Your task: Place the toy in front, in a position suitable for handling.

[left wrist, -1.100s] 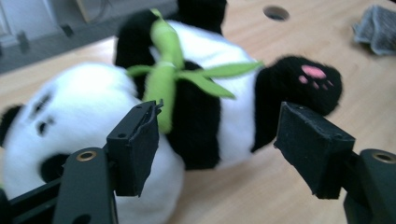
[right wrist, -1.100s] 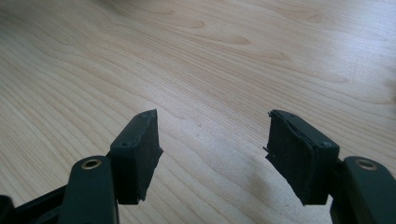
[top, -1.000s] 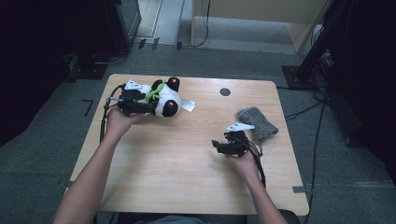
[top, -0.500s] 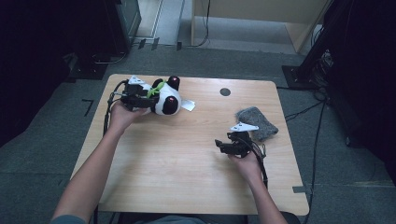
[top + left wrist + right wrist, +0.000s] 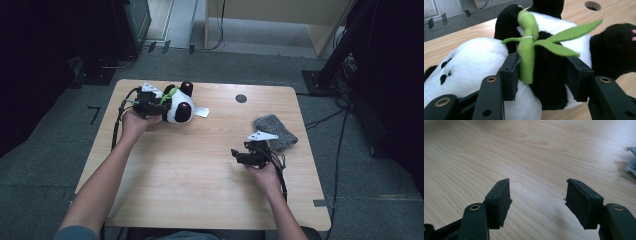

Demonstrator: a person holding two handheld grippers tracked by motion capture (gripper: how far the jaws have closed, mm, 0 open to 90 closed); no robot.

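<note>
Left gripper has its jaws closed against a soft plush panda, the black pads pressed into the black fleece arm and the green felt bamboo sprig; the toy lies near the far-left corner of the light wood-grain tabletop. Right gripper hangs with jaws spread wide and nothing between them, low over bare wood toward the right edge, just beside a rumpled grey knitted cloth. A round cable hole sits by the far edge, and the middle and near side of the tabletop lie open.
</note>
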